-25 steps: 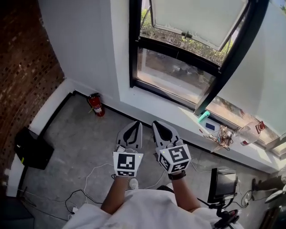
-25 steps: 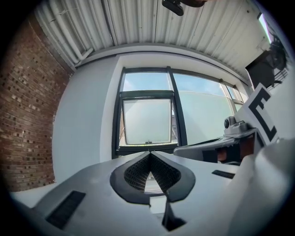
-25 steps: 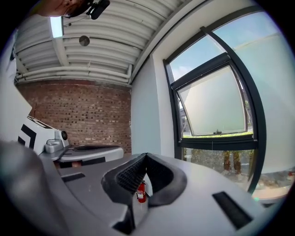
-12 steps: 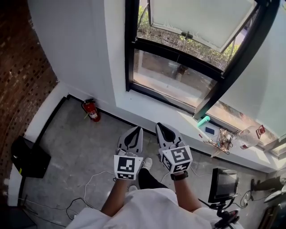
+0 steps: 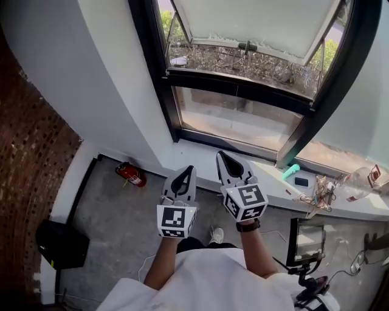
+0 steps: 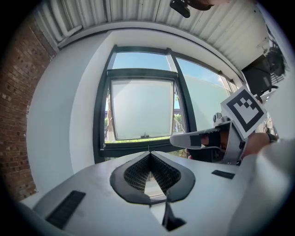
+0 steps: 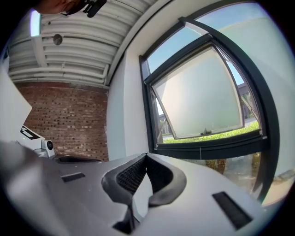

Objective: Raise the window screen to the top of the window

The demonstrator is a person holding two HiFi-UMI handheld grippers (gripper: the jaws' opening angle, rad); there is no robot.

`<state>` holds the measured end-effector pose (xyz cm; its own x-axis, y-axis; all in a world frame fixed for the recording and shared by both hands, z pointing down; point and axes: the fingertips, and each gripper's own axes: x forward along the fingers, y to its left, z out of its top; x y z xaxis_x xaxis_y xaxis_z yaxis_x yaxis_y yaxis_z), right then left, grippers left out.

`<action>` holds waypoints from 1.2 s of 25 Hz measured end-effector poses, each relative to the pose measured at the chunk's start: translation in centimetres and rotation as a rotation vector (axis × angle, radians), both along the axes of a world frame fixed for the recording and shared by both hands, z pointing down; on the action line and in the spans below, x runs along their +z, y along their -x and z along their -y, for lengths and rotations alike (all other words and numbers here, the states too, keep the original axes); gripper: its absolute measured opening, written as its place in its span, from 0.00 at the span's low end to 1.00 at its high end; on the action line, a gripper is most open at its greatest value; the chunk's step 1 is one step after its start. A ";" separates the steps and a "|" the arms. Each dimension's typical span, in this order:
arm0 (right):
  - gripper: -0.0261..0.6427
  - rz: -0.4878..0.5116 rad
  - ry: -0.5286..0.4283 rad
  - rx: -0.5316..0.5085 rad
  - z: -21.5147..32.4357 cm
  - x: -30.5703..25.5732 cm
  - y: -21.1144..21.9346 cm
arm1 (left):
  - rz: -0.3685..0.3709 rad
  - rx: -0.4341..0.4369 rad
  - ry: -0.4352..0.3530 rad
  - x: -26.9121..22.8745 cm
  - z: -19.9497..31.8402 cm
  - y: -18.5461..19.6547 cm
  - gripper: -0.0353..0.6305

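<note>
the job looks barely begun. both grippers point level at the window (image 5: pixel 237 85) and neither touches it. the left gripper (image 5: pixel 189 170) has its jaws pressed together with nothing between them, and the right gripper (image 5: pixel 220 155) is the same, closed and empty. they sit side by side above the floor, just short of the white sill (image 5: pixel 200 157).

the window screen should be somewhere in that dark frame straight ahead, but i cannot tell mesh from glass in any view. what does show is a pale panel (image 5: pixel 255 18) in the upper half, swung outward, with a small handle (image 5: pixel 247 45) on its bottom edge, and a lower pane (image 5: pixel 237 118) under the crossbar. so finding the screen's edge, gripping it and lifting it to the top all seem left to do.

around them, a red fire extinguisher (image 5: pixel 132 174) stands on the floor by the wall at the left, and a black box (image 5: pixel 61 243) lies near the brick wall (image 5: pixel 30 182). further right on the sill are a teal thing (image 5: pixel 291 172), a tangle of wires (image 5: pixel 322 197) and a plastic bottle (image 5: pixel 358 180), with a small monitor (image 5: pixel 306 242) on a stand below. that clutter is well off to the right, so only the sill's depth lies between the grippers and the window.
</note>
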<state>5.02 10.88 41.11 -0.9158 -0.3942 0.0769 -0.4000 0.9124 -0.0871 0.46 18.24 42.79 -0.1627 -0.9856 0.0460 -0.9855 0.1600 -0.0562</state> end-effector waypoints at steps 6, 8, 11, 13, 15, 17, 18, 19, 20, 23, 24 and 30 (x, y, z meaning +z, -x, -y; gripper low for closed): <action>0.04 -0.083 0.128 0.144 8.1 6.0 -1.3 | -0.055 0.090 0.080 4.1 7.1 1.8 0.05; 0.04 -0.082 0.131 0.195 11.0 6.5 -0.8 | -0.052 0.129 0.090 4.8 10.2 3.1 0.05; 0.04 -0.089 0.134 0.256 14.7 7.1 0.0 | -0.049 0.183 0.087 5.3 14.3 4.8 0.05; 0.04 -0.099 0.136 0.295 17.1 7.3 1.0 | -0.046 0.225 0.087 5.4 17.2 6.1 0.05; 0.04 -0.101 0.118 0.327 19.3 6.4 2.8 | -0.027 0.271 0.079 4.7 20.0 7.8 0.05; 0.04 -0.089 0.076 0.349 21.5 4.7 5.3 | 0.007 0.306 0.053 3.3 22.8 9.9 0.05; 0.04 -0.079 0.055 0.360 22.6 3.8 6.5 | 0.025 0.321 0.037 2.6 24.2 10.9 0.05; 0.04 -0.069 0.038 0.371 23.5 3.0 7.7 | 0.041 0.338 0.023 1.9 25.5 11.8 0.05; 0.04 -0.059 0.026 0.383 24.3 2.4 8.6 | 0.051 0.359 0.011 1.4 26.6 12.4 0.05; 0.04 -0.068 0.017 0.410 25.7 2.8 10.5 | 0.049 0.413 0.000 1.4 29.3 13.3 0.05; 0.04 -0.085 0.023 0.413 26.2 3.4 11.0 | 0.040 0.422 0.010 1.9 30.3 13.5 0.05; 0.04 -0.128 0.068 0.378 29.2 5.3 12.6 | 0.056 0.457 0.042 2.4 34.7 13.3 0.05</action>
<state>-7.62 -18.34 46.38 -0.6884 -0.6917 0.2183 -0.7181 0.6924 -0.0705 -12.82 -16.49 45.23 0.2845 -0.9544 0.0906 -0.9497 -0.2935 -0.1089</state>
